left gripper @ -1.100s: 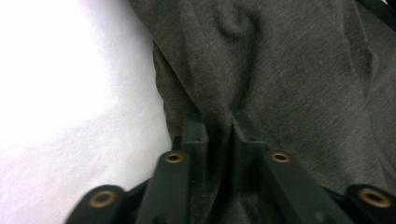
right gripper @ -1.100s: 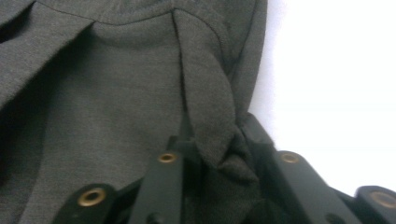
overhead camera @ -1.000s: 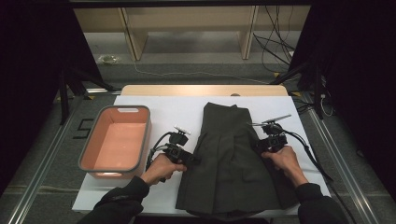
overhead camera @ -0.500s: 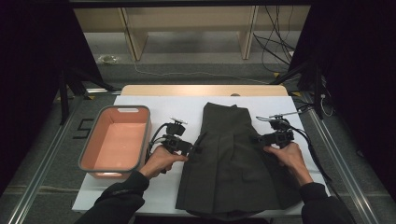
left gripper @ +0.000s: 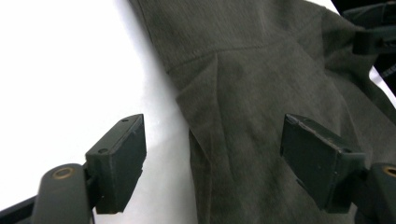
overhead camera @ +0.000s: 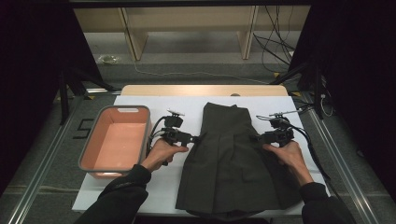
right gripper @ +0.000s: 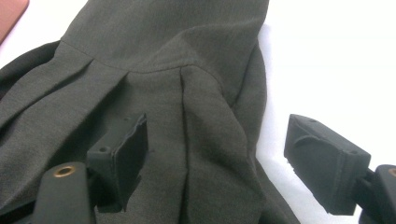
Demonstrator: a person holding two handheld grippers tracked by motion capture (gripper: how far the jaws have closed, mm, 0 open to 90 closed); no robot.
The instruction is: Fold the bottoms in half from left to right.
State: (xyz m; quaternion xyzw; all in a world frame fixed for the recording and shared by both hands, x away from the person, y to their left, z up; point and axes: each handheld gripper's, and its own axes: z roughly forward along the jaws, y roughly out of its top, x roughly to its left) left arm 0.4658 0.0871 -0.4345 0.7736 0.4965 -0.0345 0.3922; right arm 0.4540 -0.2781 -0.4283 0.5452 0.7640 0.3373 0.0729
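A dark olive pleated skirt lies flat on the white table cover, waistband at the far end. My left gripper is at the skirt's left edge, just below the waistband, jaws open and straddling the cloth edge. My right gripper is at the skirt's right edge at the same height, open, with the pleated edge between its jaws. In the left gripper view the right gripper shows at the upper right. Nothing is clamped.
A salmon-pink bin stands empty on the left of the table, close to my left hand. Cables trail from the right gripper toward the table's right edge. A wooden strip borders the far edge.
Both grippers have moved away from me along the skirt's sides toward the waistband. They stay open; the skirt has not shifted.
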